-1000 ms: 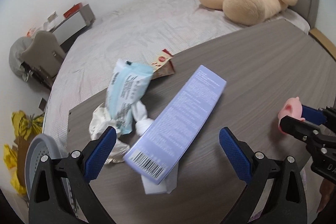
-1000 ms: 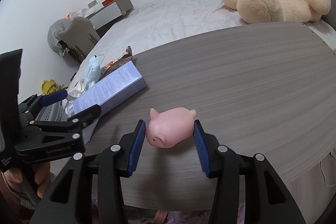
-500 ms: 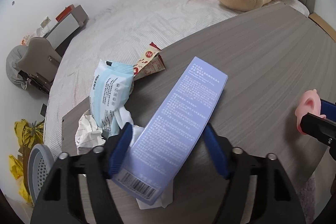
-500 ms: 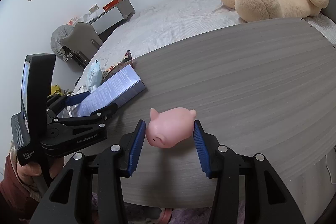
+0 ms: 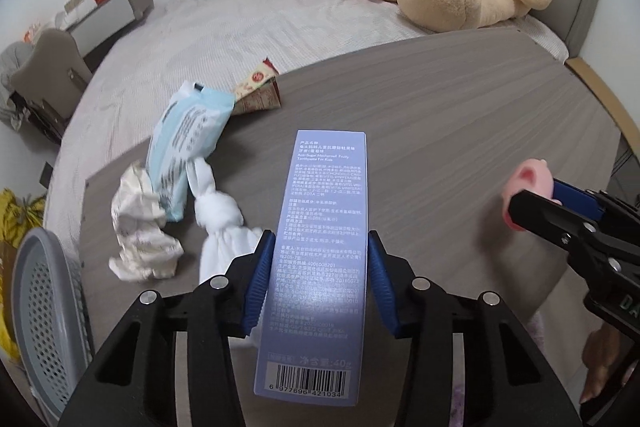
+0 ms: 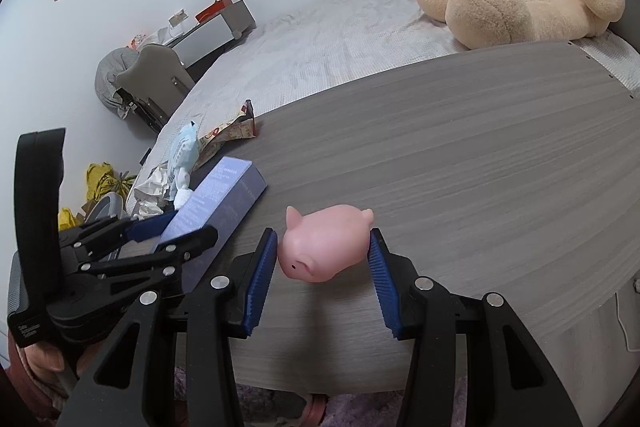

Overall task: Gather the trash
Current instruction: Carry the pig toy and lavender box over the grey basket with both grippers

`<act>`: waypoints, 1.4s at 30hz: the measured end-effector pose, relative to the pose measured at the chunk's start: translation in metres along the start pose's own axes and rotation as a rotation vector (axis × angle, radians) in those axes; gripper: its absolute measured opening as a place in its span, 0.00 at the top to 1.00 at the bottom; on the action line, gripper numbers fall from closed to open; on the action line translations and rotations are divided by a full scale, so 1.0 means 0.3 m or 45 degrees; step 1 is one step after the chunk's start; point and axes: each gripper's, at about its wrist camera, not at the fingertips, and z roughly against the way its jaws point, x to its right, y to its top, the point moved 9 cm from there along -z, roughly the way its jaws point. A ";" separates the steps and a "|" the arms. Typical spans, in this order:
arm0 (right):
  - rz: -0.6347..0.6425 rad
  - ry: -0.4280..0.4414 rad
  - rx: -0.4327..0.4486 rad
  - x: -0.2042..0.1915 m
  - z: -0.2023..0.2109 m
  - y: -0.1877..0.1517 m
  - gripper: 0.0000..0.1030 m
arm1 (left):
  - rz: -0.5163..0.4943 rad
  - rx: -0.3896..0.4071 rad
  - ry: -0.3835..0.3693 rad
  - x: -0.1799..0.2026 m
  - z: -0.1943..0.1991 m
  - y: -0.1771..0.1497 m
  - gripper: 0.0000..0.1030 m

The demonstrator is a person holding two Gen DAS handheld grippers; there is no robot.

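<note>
Presently we are finding the left gripper (image 5: 318, 279) clamped on the lavender toothpaste box (image 5: 320, 251). Its jaws have just been closing, and both blue pads are now pressing the long sides of the box near its barcode end. The far end of the box is reaching out over the grey table (image 5: 460, 115); we cannot tell whether it is resting on the surface or already clear of it.

We are seeing the right gripper (image 6: 324, 267) closed around the pink pig toy (image 6: 326, 249), with the right pad touching its rear; contact at the snout side is too close to call.

Just left of the box, more trash is lying in a cluster: a knotted white tissue (image 5: 218, 215) partly under the box, a crumpled paper (image 5: 138, 231), a pale blue wipes packet (image 5: 186, 151) and a snack wrapper (image 5: 258, 93) at the table's far edge. A grey perforated basket (image 5: 44, 311) is standing below the table's left edge, and we are judging it the likely bin.

For this step, we are recommending a straight lift before any swing toward the basket. Gripped near one end, the long box may pivot between the pads. A level, unhurried carry would also avoid dragging the tissue beneath it.
</note>
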 end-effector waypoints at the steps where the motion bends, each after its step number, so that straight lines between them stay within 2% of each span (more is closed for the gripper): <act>1: 0.003 0.001 0.000 -0.005 0.001 -0.001 0.56 | 0.005 -0.013 -0.012 0.003 0.001 -0.018 0.57; 8: 0.018 -0.005 -0.001 -0.023 0.005 -0.007 0.56 | -0.009 -0.052 -0.017 0.017 0.001 -0.097 0.57; 15: 0.025 -0.027 0.004 -0.024 0.017 -0.003 0.56 | -0.012 -0.045 -0.012 0.031 -0.023 -0.080 0.54; 19: 0.023 -0.042 0.005 -0.023 0.024 -0.004 0.56 | 0.012 -0.044 -0.039 0.027 -0.026 -0.079 0.58; 26: 0.044 -0.045 0.001 -0.056 0.026 0.003 0.56 | 0.101 0.041 -0.025 -0.054 0.063 -0.058 0.58; 29: 0.083 -0.024 -0.003 -0.116 0.017 0.014 0.56 | 0.172 0.106 0.006 -0.139 0.136 -0.045 0.58; 35: 0.184 0.060 -0.014 -0.295 -0.026 0.033 0.56 | 0.317 0.189 0.179 -0.385 0.253 -0.087 0.58; 42: 0.343 0.195 -0.078 -0.602 -0.124 0.016 0.56 | 0.509 0.189 0.358 -0.696 0.317 -0.248 0.58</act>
